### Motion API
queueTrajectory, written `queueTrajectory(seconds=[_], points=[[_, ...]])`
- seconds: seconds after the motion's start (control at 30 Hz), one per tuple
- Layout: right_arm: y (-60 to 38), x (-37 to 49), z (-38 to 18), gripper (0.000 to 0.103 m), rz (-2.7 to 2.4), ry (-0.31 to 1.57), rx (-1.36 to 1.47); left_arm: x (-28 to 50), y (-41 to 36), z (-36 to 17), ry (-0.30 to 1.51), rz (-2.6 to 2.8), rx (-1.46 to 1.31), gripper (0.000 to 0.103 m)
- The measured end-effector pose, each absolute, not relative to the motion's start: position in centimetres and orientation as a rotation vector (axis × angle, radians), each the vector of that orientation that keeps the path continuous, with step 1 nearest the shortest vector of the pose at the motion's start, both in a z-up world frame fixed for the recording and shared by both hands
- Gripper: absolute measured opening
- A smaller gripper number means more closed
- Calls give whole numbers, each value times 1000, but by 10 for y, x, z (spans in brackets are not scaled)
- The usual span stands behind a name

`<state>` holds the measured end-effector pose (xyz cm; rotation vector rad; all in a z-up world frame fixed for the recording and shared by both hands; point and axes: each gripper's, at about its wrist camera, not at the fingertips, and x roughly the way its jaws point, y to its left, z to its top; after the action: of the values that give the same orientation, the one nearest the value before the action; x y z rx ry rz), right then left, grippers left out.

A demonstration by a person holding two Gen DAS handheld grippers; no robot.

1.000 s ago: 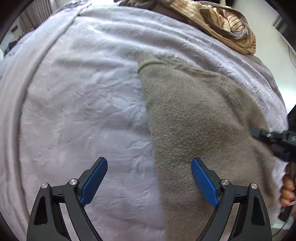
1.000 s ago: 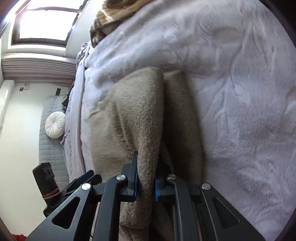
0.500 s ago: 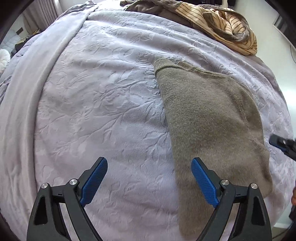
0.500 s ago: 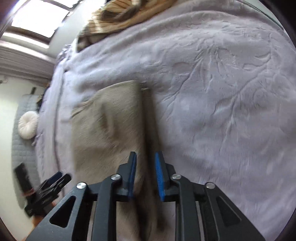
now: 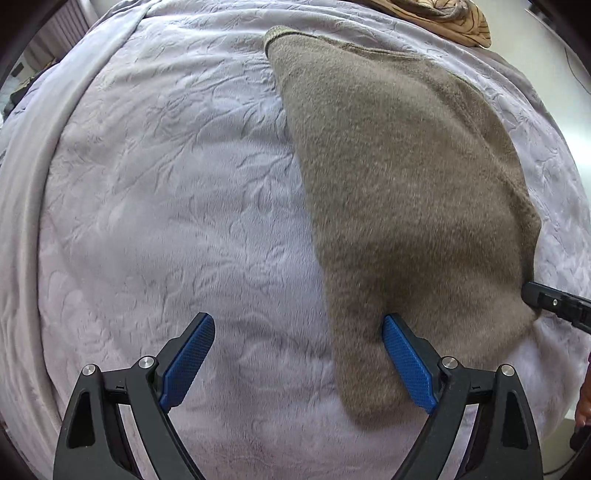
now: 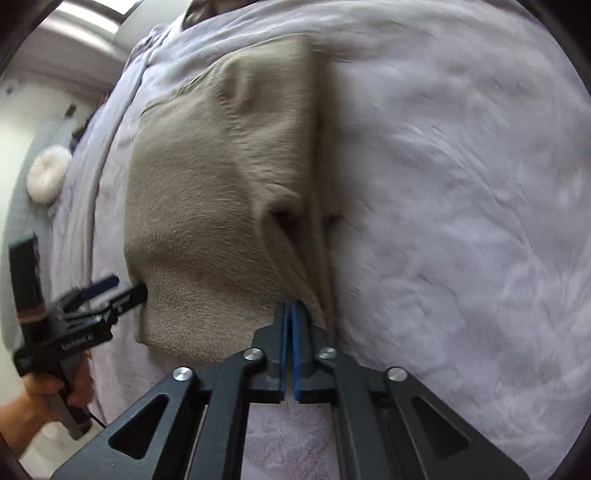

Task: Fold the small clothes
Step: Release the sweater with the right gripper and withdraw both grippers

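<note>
A grey-brown fleece garment point(image 5: 399, 184) lies folded on the lavender bedspread point(image 5: 166, 184). My left gripper point(image 5: 297, 319) hovers open over its lower left edge; the right finger point(image 5: 406, 362) overlaps the cloth and the left finger is over bare bedspread. In the right wrist view the left gripper point(image 6: 123, 288) touches the garment's point(image 6: 207, 206) left edge. My right gripper point(image 6: 289, 306) is shut, its pads together. Its tips meet the garment's near edge, where creases gather, and no cloth shows between the pads. Its tip point(image 5: 535, 295) reaches the garment's right edge.
A pile of striped tan clothes point(image 5: 443, 18) lies at the far end of the bed. A round white cushion point(image 6: 48, 177) rests on a grey seat beyond the bed's left side. A hand point(image 6: 44, 391) holds the left gripper's handle.
The right gripper let go of the thick fold it held, drew back, then shut at the garment's edge. The left gripper slid closer, so its right finger now overlaps the cloth.
</note>
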<state>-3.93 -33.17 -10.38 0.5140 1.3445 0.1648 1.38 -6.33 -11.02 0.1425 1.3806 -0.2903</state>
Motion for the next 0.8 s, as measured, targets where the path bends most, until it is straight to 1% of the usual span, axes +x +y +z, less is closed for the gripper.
queueTrajectory(seconds=[0.2,0.23,0.27,0.33,0.4,0.53,0.57,0.67,0.77,0.8], points=[[-336,-42,-91,0,155,1357,519,9,-61,-99,1387,-251,157,93],[-338,-41,-84,3,155,1341,523,6,-63,-96,1386,-248,159,93],[-341,-42,-74,4,160,1315,526,4,-63,-94,1388,-247,157,93],[-333,-35,-60,4,194,1262,534,1,-62,-91,1396,-240,152,93],[-327,-26,-56,4,223,1250,522,-3,-62,-86,1400,-230,143,93],[-322,-3,-78,4,203,1300,472,-10,-64,-75,1400,-212,131,93],[-326,-2,-85,1,179,1324,468,-12,-64,-71,1398,-211,129,93],[-346,-7,-95,0,160,1328,597,-18,-65,-59,1388,-215,127,93],[-356,-19,-90,0,149,1322,632,-25,-67,-48,1386,-210,126,93],[-357,-23,-86,5,145,1327,618,-27,-67,-43,1386,-209,124,93]])
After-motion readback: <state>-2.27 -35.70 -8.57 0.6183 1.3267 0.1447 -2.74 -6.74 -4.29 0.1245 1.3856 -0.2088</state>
